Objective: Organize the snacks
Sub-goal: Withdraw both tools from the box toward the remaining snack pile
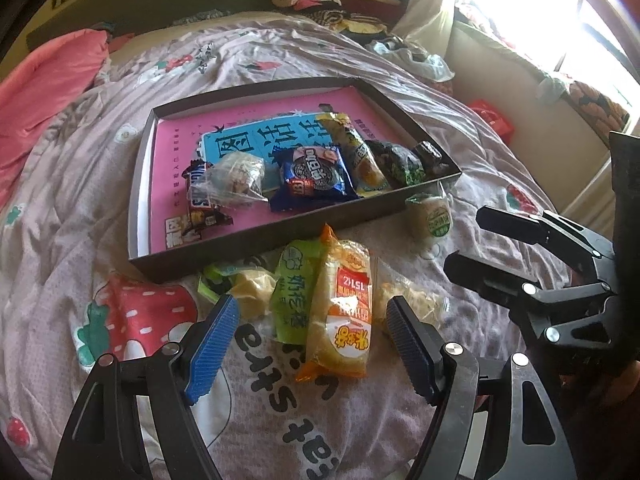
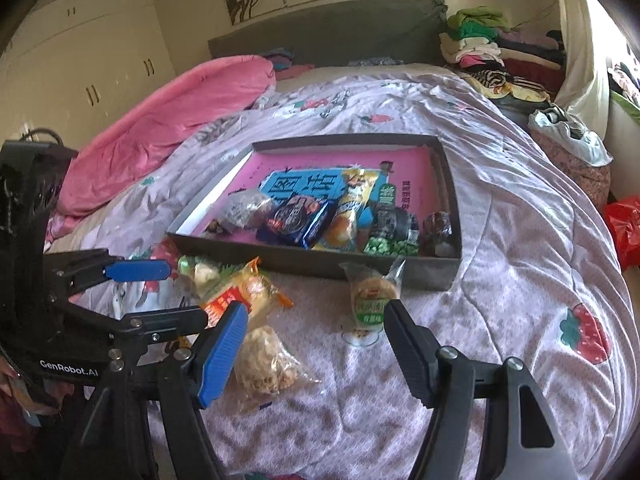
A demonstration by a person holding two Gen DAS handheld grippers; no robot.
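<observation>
A shallow dark box with a pink bottom lies on the bed and holds several snacks, among them a blue Oreo pack. In front of it lie loose snacks: an orange-and-yellow pack, a green pack, a clear bag of crumbly pieces and a small round cake with a green label. My left gripper is open, its fingers on either side of the orange pack, apart from it. My right gripper is open and empty, just short of the round cake.
The bed has a pale quilt with strawberry prints. A pink blanket lies at the far left. Folded clothes are piled at the headboard. A white plastic bag and a red bag lie at the right edge.
</observation>
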